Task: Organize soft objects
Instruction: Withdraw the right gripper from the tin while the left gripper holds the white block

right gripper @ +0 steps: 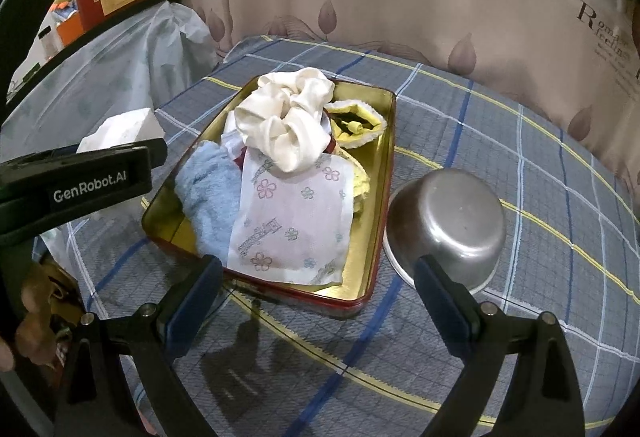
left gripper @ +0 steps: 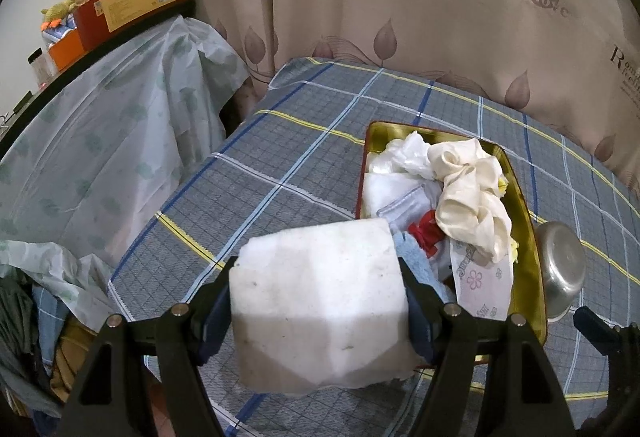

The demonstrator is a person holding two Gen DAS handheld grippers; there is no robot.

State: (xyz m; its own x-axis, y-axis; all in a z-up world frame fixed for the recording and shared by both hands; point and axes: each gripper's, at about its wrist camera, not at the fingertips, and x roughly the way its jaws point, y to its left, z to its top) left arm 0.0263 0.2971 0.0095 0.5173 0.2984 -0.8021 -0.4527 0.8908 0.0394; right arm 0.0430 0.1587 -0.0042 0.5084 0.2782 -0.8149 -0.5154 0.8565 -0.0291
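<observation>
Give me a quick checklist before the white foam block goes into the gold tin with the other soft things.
1. Left gripper shut on the white foam block: ok.
2. Right gripper open and holding nothing: ok.
3. Gold tin upright on the plaid cloth: ok.
4. Free room in the tin: not ok; cream fabric, blue towel and flowered pouch nearly fill it.
5. Steel bowl stands upside down beside the tin, outside it: ok.
6. Block already above the tin: cannot tell.
</observation>
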